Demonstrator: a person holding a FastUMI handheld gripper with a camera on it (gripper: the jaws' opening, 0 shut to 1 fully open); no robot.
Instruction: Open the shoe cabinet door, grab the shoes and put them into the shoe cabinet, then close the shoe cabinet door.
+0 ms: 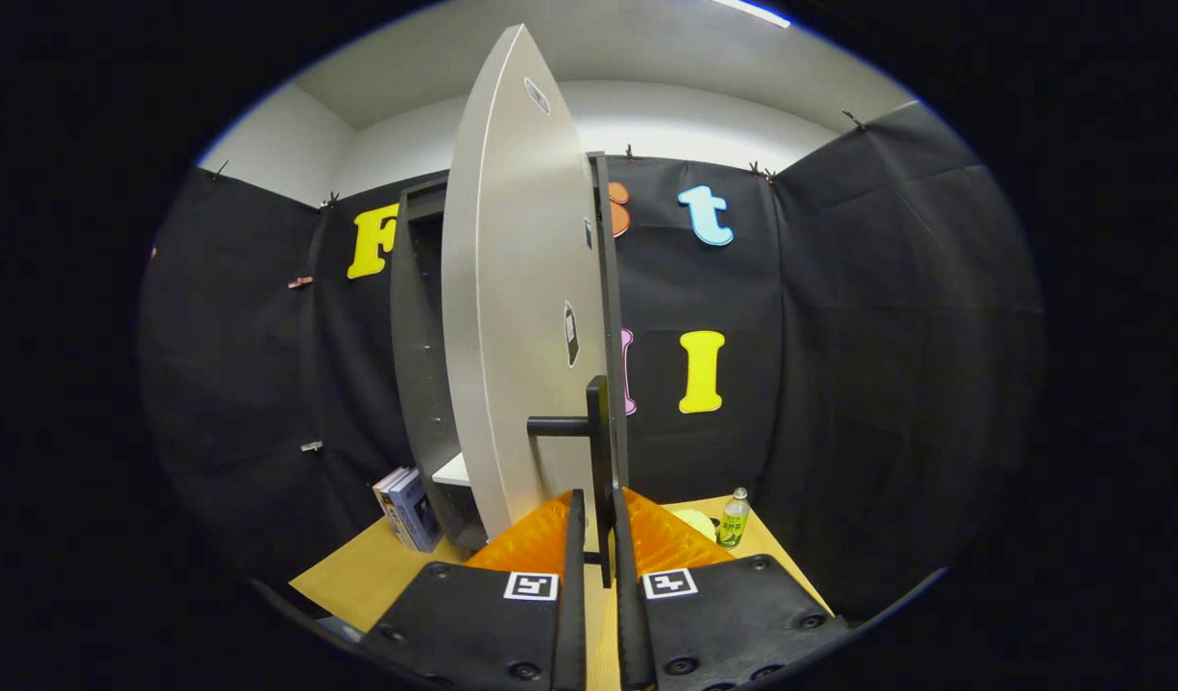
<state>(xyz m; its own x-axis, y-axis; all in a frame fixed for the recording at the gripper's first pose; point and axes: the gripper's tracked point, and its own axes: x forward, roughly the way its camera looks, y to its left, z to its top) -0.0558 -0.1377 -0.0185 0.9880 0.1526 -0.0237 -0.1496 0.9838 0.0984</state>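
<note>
The claw [596, 523] is pinching narrowly on the handle [598, 451] of the cabinet door [516, 317], which is standing ajar ahead; free table [377, 571] is lying beside it.

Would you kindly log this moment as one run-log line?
phase: door handling | gripper: shut on black bar handle | pale grey cabinet door: ajar | dark shoe cabinet: open | shoes: unseen

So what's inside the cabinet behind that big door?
Past the half-open door you can see the cabinet wall and a pale shelf. The door covers the rest. The tongs pinch its handle.
</note>
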